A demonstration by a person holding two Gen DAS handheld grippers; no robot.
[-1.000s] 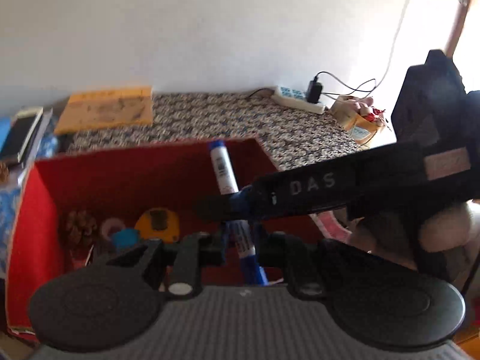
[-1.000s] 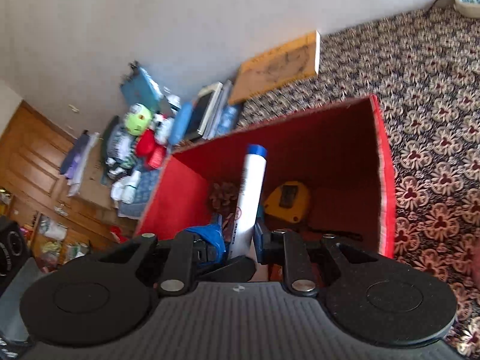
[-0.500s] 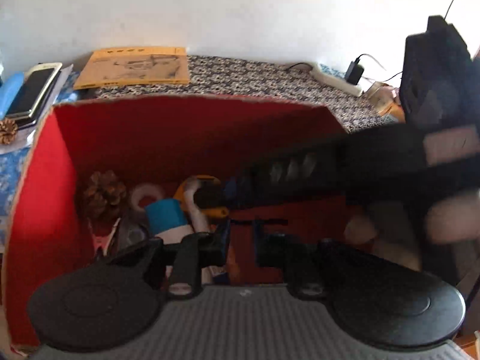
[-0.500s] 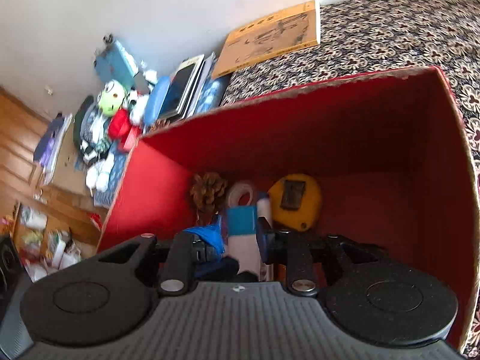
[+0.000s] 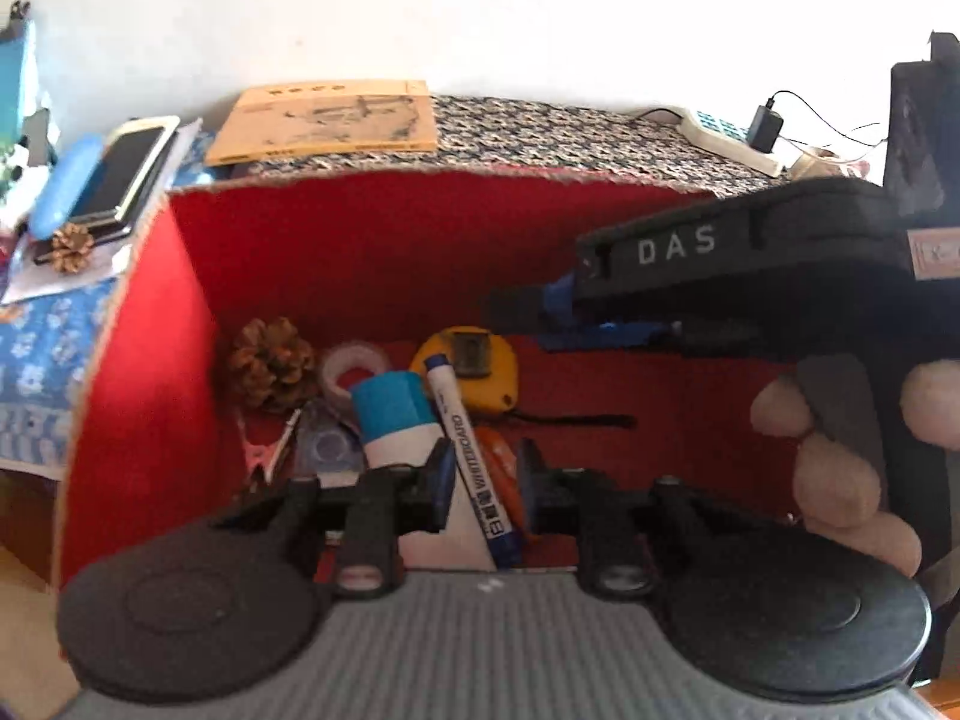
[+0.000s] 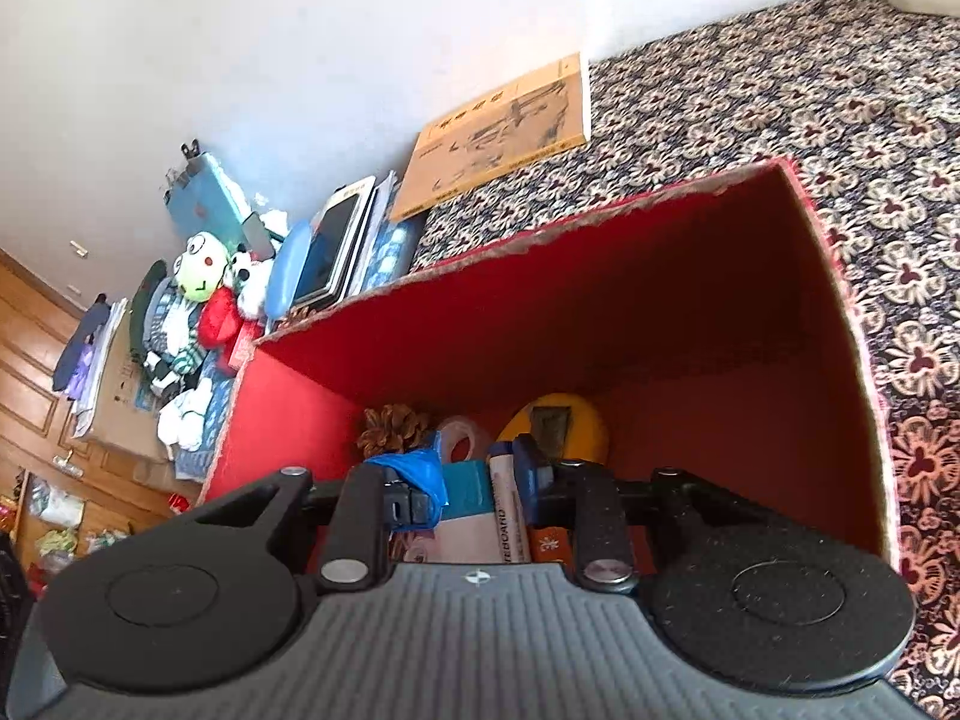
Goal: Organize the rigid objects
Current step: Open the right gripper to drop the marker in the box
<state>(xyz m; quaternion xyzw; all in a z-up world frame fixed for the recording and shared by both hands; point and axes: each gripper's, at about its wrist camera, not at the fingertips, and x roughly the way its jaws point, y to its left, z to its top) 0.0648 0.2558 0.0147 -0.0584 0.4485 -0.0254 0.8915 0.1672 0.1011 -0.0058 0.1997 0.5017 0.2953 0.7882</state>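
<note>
Patterned bench behind; our left gripper (image 5: pixel 483 483) has just released the whiteboard marker (image 5: pixel 474 468) into the red box (image 5: pixel 150 360); right gripper (image 6: pixel 474 489) too, empty. Sorting looks nearly done.

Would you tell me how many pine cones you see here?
2: one pine cone inside the red box, back left corner; another pine cone outside beside the phone. Clutter may hide others.

Red box (image 5: pixel 144 324) is looking like matt cardboard w/ a rough torn rim; marker (image 5: pixel 474 462) is looking smooth, shiny plastic.
</note>
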